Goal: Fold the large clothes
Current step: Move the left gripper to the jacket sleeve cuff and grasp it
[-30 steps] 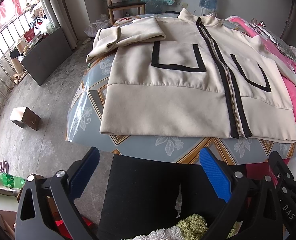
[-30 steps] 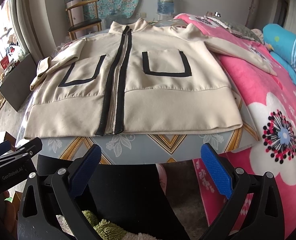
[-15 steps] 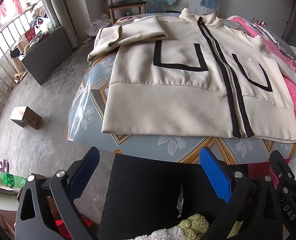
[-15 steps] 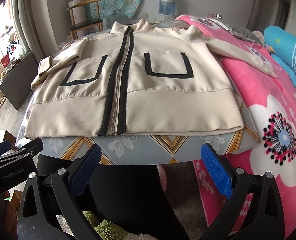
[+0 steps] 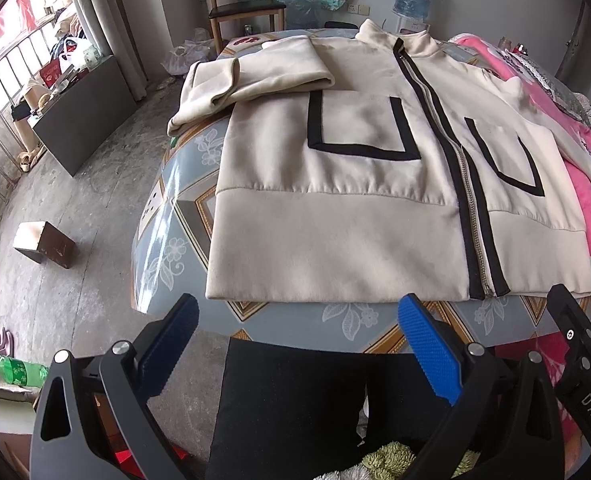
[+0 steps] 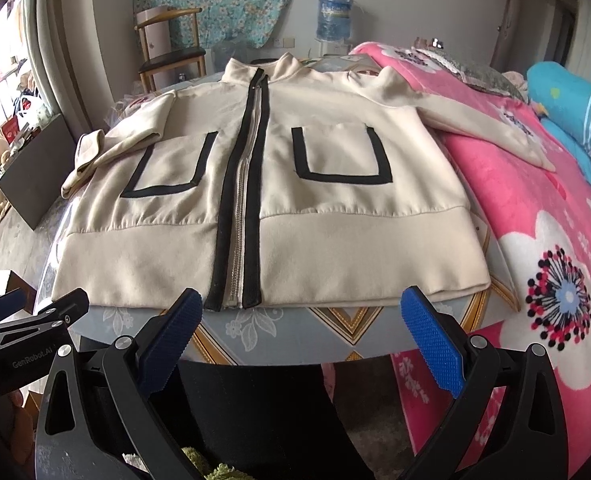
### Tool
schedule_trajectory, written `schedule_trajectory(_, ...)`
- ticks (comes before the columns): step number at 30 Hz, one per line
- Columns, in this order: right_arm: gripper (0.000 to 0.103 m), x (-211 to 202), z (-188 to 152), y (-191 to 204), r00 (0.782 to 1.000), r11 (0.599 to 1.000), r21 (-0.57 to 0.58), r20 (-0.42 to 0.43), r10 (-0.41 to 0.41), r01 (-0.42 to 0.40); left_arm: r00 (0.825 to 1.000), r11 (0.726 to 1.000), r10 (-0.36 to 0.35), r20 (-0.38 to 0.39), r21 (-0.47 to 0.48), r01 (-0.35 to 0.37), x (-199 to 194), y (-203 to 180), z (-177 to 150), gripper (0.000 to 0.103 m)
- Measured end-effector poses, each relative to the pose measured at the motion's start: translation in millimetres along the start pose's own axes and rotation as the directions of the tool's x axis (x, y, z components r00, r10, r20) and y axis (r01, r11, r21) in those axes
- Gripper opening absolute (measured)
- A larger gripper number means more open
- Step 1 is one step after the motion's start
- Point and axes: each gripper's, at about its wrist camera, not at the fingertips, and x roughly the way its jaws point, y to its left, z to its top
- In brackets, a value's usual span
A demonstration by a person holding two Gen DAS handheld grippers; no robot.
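While the cream zip-front jacket with black pocket trim lies flat, front up, on the grey patterned table, the left gripper and right gripper hover level before its hem, blue-padded fingers spread wide, holding nothing.
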Motion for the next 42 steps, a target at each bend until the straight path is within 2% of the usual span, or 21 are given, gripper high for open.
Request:
schedule_trajectory(5, 0.096, 9.2, 24.4, 9.7, 1.000, 1.000, -0.013, 0.024, 0.012, -0.012, 0.997, 1.000, 0.004, 0.074, 0.008, -0.005, -0.4, 10.8, 27.0, 0.098)
schedule_trajectory(9, 0.096, 19.8, 49.0, 15.2, 0.999, 1.000, -0.014, 0.049, 0.008, -0.007, 0.988, 0.999, -0.050, 0.146, 0.017, 0.048, -0.4, 24.1, 50.8, 0.098)
schedule_trajectory(12, 0.096, 26.5, 66.1, 21.0, 0.995, 0.998, -0.048, 0.098, 0.035, -0.031, 0.977, 0.989, -0.149, 0.153, 0.043, 0.144, 3.9, 32.4, 68.2, 0.098)
schedule_trajectory(14, 0.096, 34.5, 78.2, 26.7, 0.989, 0.994, -0.081, 0.119, 0.089, -0.080, 0.966, 0.975, -0.221, 0.137, 0.034, 0.219, 11.0, 39.0, 79.5, 0.098)
schedule_trajectory(18, 0.096, 57.3, 98.6, 42.5, 0.983, 0.983, -0.122, 0.104, 0.153, -0.140, 0.961, 0.969, -0.245, 0.125, 0.006, 0.246, 26.0, 48.5, 100.9, 0.098)
schedule_trajectory(23, 0.096, 97.4, 113.8, 63.4, 0.967, 0.959, -0.124, -0.020, 0.255, -0.255, 0.947, 0.960, -0.279, 0.161, 0.010, 0.281, 37.7, 58.9, 126.5, 0.098)
schedule_trajectory(25, 0.096, 114.8, 116.7, 69.7, 0.964, 0.956, -0.127, -0.065, 0.259, -0.266, 0.948, 0.963, -0.267, 0.174, 0.011, 0.270, 46.6, 60.6, 139.5, 0.098)
schedule_trajectory(29, 0.096, 145.4, 115.4, 75.6, 0.957, 0.955, -0.131, -0.154, 0.245, -0.265, 0.959, 0.984, -0.172, 0.224, -0.010, 0.178, 69.5, 71.5, 161.3, 0.098)
schedule_trajectory(33, 0.096, 166.5, 110.4, 75.9, 0.950, 0.958, -0.128, -0.217, 0.225, -0.256, 0.972, 0.995, -0.078, 0.222, -0.043, 0.089, 93.9, 85.7, 179.5, 0.098)
schedule_trajectory(36, 0.096, 171.0, 107.1, 79.6, 0.953, 0.957, -0.163, -0.224, 0.202, -0.242, 0.980, 0.997, -0.032, 0.199, -0.059, 0.045, 110.0, 93.1, 191.4, 0.098)
schedule_trajectory(42, 0.097, 177.0, 105.7, 84.7, 0.956, 0.953, -0.211, -0.244, 0.164, -0.217, 0.993, 0.994, -0.004, 0.122, -0.112, 0.018, 144.0, 101.2, 203.5, 0.097)
